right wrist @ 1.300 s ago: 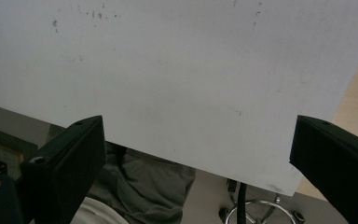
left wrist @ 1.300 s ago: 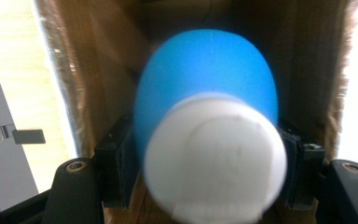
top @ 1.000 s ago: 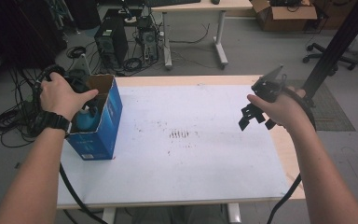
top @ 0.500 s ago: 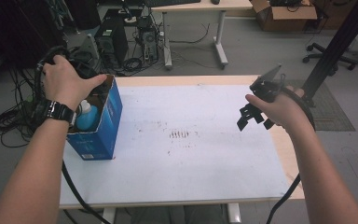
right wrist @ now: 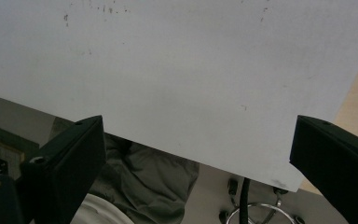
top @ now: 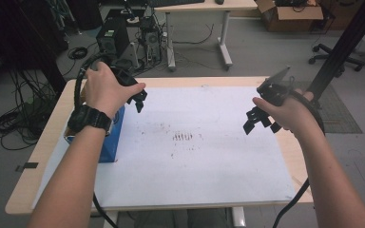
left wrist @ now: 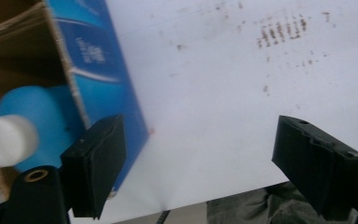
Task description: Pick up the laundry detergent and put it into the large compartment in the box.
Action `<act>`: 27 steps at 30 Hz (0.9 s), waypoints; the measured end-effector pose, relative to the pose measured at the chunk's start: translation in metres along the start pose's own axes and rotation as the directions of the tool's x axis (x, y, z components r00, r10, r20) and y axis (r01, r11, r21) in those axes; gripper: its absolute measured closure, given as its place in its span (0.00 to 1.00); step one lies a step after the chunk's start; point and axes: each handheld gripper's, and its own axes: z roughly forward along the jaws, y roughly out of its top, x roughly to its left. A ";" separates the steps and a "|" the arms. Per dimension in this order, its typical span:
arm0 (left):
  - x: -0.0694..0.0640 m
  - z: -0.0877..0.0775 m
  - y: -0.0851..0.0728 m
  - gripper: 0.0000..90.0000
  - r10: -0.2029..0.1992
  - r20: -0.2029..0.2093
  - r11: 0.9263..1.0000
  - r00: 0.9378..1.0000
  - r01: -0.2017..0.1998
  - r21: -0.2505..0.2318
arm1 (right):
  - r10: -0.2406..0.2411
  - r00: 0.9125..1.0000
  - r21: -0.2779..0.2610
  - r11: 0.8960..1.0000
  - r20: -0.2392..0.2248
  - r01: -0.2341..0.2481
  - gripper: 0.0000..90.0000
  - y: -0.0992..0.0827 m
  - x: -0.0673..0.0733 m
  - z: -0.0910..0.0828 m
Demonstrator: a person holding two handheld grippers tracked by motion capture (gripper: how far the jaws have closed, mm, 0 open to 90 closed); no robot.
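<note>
Free room and obstacles. The white sheet (top: 190,156) covering the desk (top: 52,137) lies bare between both hands, open to passage. The blue box (top: 111,140) stands at the desk's left edge, an obstacle there; a blue bottle (left wrist: 32,105) occupies its interior.

Am seeing dim, even room light; white sheet (top: 199,156) glowing softly; blue box (left wrist: 98,70) blurring close up.
</note>
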 end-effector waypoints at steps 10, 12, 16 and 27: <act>-0.022 0.015 0.001 0.08 0.037 0.031 0.999 0.999 -0.037 0.010 | 0.001 1.000 -0.002 1.000 -0.006 -0.001 0.04 -0.005 -0.003 0.001; -0.026 0.017 0.001 0.06 0.040 0.030 0.999 0.999 -0.040 0.010 | 0.004 1.000 -0.002 1.000 -0.004 -0.004 0.04 -0.006 -0.004 0.001; -0.032 0.024 0.000 0.06 0.058 0.036 0.998 0.998 -0.058 0.012 | 0.001 1.000 -0.001 1.000 -0.004 -0.001 0.04 -0.006 -0.003 0.002; -0.043 0.034 0.001 0.05 0.072 0.047 0.997 0.996 -0.072 -0.011 | 0.001 1.000 0.000 1.000 -0.004 -0.001 0.04 -0.008 -0.003 0.003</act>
